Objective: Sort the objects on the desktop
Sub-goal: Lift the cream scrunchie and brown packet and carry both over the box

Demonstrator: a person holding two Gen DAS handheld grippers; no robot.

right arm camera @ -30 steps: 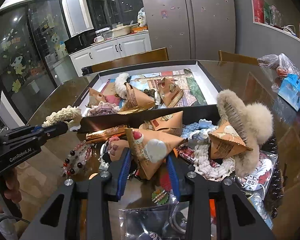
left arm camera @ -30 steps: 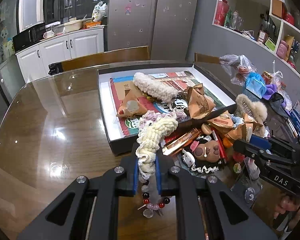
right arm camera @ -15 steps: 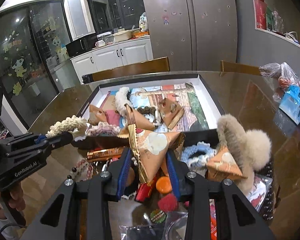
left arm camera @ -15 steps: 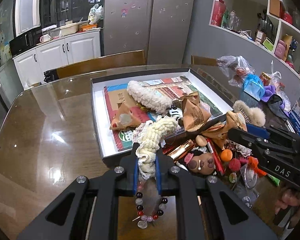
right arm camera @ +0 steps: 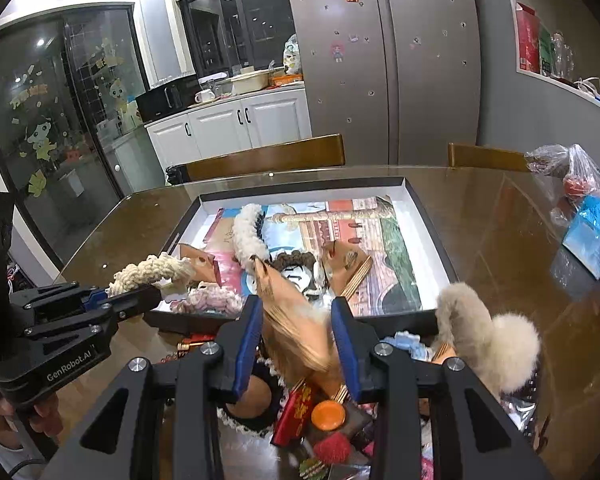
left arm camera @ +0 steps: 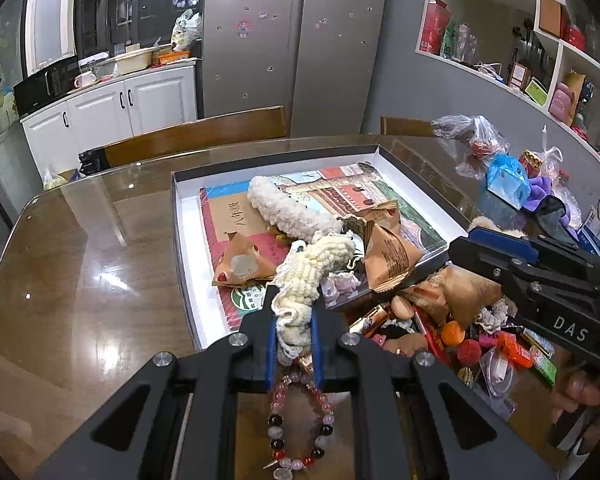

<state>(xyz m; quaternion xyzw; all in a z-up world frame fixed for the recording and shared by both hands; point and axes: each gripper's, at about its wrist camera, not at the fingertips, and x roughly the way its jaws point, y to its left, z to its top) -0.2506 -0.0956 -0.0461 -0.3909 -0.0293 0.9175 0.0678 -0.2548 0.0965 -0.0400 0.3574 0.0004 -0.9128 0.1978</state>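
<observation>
While the left gripper [left arm camera: 294, 334] pinched a cream knitted scrunchie [left arm camera: 312, 276] between its blue pads, a beaded bracelet [left arm camera: 298, 428] lay on the table just beneath its frame. The right gripper [right arm camera: 296, 340] was closed on a brown triangular snack packet [right arm camera: 296, 320], blurred in its own view and held above the near wall of the box. Under and beside both tools sat a loose heap on the glass-topped table [left arm camera: 80, 264]: an orange disc [right arm camera: 328, 415], a red pompom [right arm camera: 332, 448] and a beige furry hair claw [right arm camera: 488, 336].

Beyond the heap stood a shallow box [left arm camera: 180, 240], black outside and white inside. It held printed books or booklets lying flat across its floor, with a long white fluffy hair clip [left arm camera: 288, 208] on top of them, two more brown triangular packets [left arm camera: 242, 264], and a pinkish scrunchie [right arm camera: 212, 300] against its near wall. Farther right on the table lay a blue plastic bag [left arm camera: 508, 184].
</observation>
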